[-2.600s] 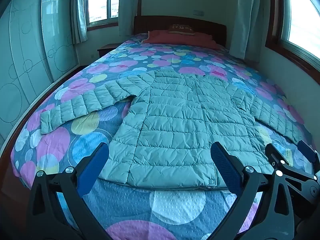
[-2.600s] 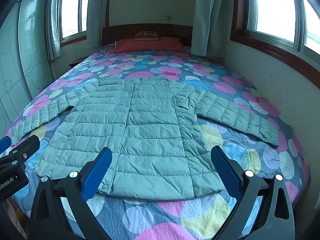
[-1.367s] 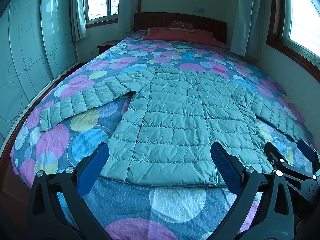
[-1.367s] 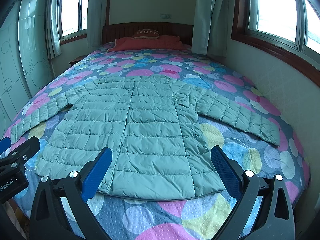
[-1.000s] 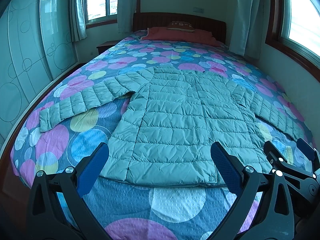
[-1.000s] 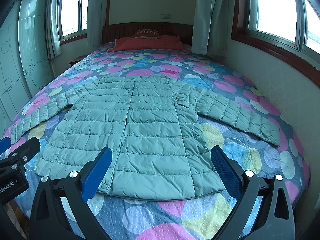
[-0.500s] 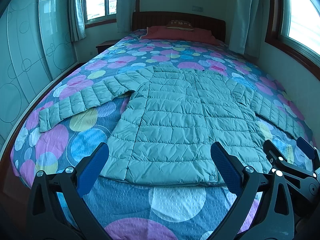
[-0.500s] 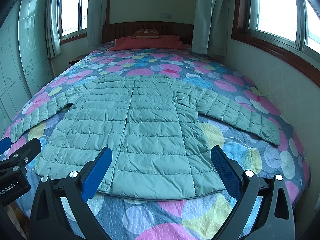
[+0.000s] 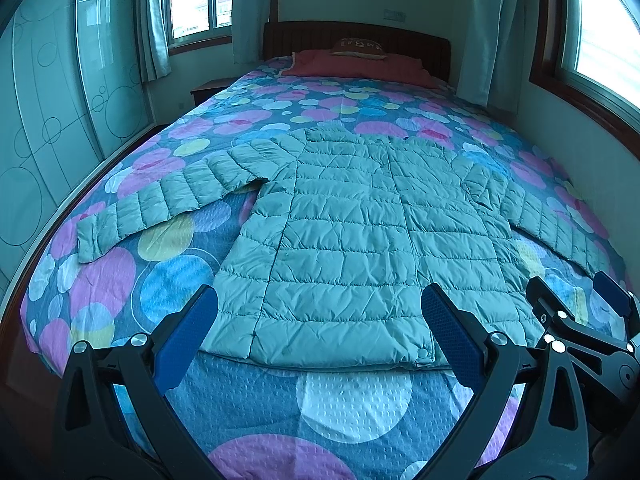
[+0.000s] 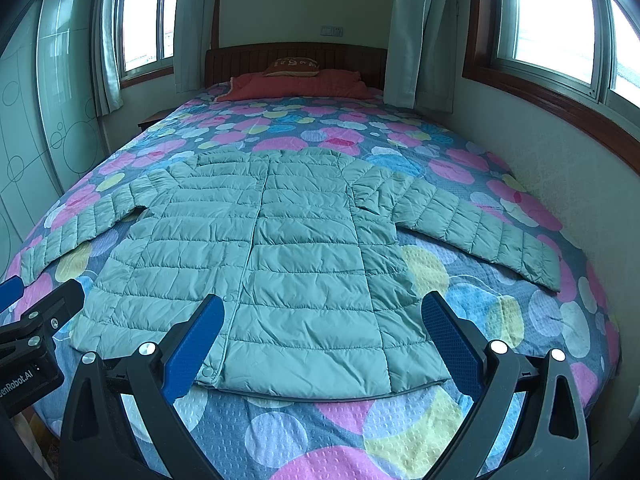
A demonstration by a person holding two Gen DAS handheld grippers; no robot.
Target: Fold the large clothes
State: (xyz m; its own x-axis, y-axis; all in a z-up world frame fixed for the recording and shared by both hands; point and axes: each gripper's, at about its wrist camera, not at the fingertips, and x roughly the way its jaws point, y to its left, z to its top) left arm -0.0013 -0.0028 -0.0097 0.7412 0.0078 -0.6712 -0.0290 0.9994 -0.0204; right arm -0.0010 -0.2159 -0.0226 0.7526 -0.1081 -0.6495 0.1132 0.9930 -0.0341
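A pale green quilted puffer jacket (image 9: 360,232) (image 10: 280,248) lies flat on the bed, front up, both sleeves spread out to the sides, hem nearest me. My left gripper (image 9: 320,332) hangs open above the bed's foot, just short of the hem, with nothing between its blue pads. My right gripper (image 10: 320,332) is open too, at the same height over the hem's right half. Each gripper shows at the edge of the other's view, side by side.
The bed (image 10: 400,432) carries a blue cover with pink, yellow and blue circles. A red pillow (image 10: 296,80) lies by the wooden headboard. A wall with windows runs along the right side (image 10: 540,152). Glass wardrobe doors (image 9: 48,128) stand on the left.
Both views have drifted slightly, the jacket sitting a touch lower in frame than 2.6 s ago. The grippers stay open and the jacket has not moved.
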